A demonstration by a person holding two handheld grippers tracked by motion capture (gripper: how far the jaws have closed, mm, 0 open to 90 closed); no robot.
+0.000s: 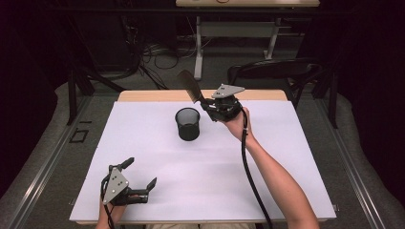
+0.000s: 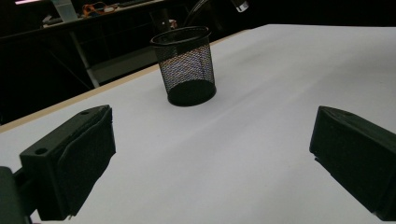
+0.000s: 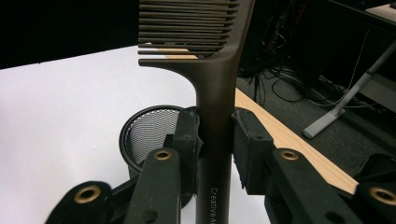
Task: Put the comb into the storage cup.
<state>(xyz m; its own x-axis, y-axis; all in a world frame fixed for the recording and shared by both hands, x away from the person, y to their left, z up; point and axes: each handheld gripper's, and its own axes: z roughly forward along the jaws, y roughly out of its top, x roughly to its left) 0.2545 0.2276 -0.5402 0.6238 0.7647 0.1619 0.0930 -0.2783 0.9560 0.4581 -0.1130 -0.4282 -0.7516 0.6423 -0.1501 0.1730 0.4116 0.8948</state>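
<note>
the comb [image 3: 219, 88] is a light, stiff plastic piece with a smooth handle that can slip or pivot; the best hold is on the flat handle below the teeth. the right tool [image 3: 215, 135] is clamped there, raised over the far side of the bench [image 1: 267, 157], comb angled up beside the mesh cup [image 1: 187, 124]. the left tool [image 1: 138, 179] rests wide and empty near the front edge.

The brown comb [image 3: 219, 93] carries pale lettering along its handle, reading "Creative A", and the bottom edge of the picture cuts the rest off. No other writing can be read.
</note>
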